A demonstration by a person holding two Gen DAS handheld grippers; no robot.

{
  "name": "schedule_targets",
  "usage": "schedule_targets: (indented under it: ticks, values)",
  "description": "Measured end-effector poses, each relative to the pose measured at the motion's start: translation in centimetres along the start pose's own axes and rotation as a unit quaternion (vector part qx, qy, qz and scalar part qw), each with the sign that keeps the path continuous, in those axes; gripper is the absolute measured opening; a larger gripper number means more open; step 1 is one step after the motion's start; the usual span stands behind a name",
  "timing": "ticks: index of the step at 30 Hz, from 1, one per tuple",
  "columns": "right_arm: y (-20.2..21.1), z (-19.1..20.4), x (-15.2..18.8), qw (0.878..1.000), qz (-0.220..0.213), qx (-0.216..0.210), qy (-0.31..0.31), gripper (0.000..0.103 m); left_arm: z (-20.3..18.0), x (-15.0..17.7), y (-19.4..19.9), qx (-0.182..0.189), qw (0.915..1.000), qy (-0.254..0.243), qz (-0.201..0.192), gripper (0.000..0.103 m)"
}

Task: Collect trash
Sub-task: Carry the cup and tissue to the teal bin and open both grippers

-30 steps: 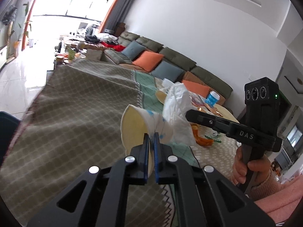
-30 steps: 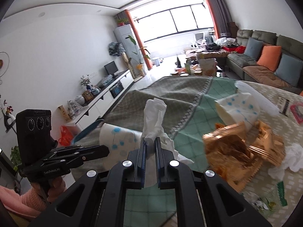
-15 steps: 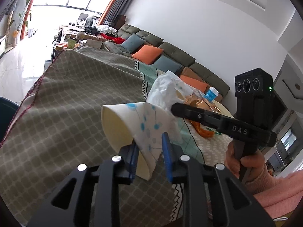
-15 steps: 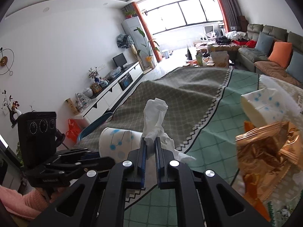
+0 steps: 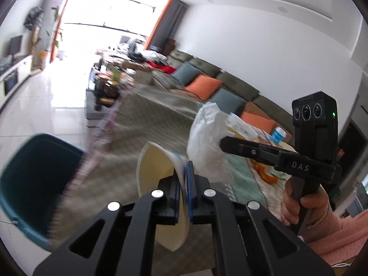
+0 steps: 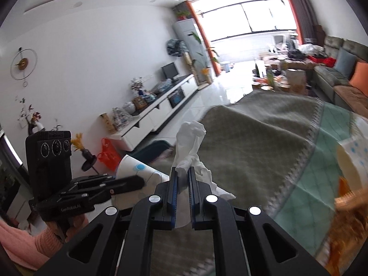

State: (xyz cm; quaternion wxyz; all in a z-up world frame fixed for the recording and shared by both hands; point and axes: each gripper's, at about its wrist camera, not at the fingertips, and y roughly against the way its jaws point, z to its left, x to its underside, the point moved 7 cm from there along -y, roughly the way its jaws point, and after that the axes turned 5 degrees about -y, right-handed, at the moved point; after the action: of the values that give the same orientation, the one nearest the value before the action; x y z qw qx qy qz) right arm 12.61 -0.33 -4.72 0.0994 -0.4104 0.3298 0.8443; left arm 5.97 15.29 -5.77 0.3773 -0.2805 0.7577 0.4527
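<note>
My left gripper [image 5: 182, 168] is shut on the wall of a white paper cup [image 5: 154, 170] with blue dots, its open mouth facing left. Just to its right, my right gripper [image 5: 222, 141] is shut on a crumpled white tissue [image 5: 207, 138]. In the right wrist view the tissue [image 6: 189, 135] stands up between the pads of the right gripper [image 6: 181, 172], while the cup [image 6: 138, 169] sits at the tip of the left gripper [image 6: 140, 182]. Both grippers hang above the near left edge of the cloth-covered table [image 5: 147, 119]. A teal bin [image 5: 34, 172] stands on the floor, lower left.
Another dotted paper cup [image 6: 352, 158] and a gold wrapper [image 6: 349, 204] lie on the table to the right. A sofa with orange and grey cushions [image 5: 202, 87] runs behind it. The bin [image 6: 156, 147] shows past the table edge, in front of a white TV cabinet [image 6: 161, 112].
Both grippers have swung left over the table edge, and the teal bin has come into view. The left jaws stood apart around the cup half a second ago and have closed on its wall.
</note>
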Motion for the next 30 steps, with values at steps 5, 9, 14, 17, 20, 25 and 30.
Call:
schedule_targets:
  ticks: [5, 9, 14, 17, 20, 25, 30]
  values:
    - [-2.7, 2.7, -1.5, 0.999, 0.004, -0.042, 0.016, 0.009, 3.1, -1.2, 3.1, -0.051, 0.9984, 0.009, -0.022, 0.007]
    - [-4.7, 4.2, -2.4, 0.997, 0.01, -0.07, 0.018, 0.009, 5.7, -1.8, 4.6, -0.095, 0.995, 0.015, -0.028, 0.007]
    - [-7.7, 5.7, -3.3, 0.995, 0.023, -0.092, 0.021, 0.009, 9.3, -1.8, 5.3, -0.142, 0.9892, 0.029, -0.019, 0.007]
    - [-9.0, 6.7, -3.4, 0.995, 0.029, -0.096, 0.024, 0.009, 11.0, -1.4, 5.3, -0.169, 0.985, 0.035, -0.008, 0.007]
    - [-10.9, 7.2, -3.4, 0.994, 0.041, -0.093, 0.032, 0.009, 12.2, -1.2, 5.0, -0.177, 0.9833, 0.041, 0.002, 0.007]
    - [-13.8, 7.5, -2.7, 0.994, 0.068, -0.08, 0.034, 0.009, 14.0, -0.7, 2.8, -0.194, 0.9795, 0.049, 0.025, 0.007]
    - [-16.4, 7.5, -1.6, 0.992, 0.105, -0.061, 0.04, 0.011, 15.1, -0.1, 2.3, -0.194, 0.978, 0.072, 0.03, 0.007]
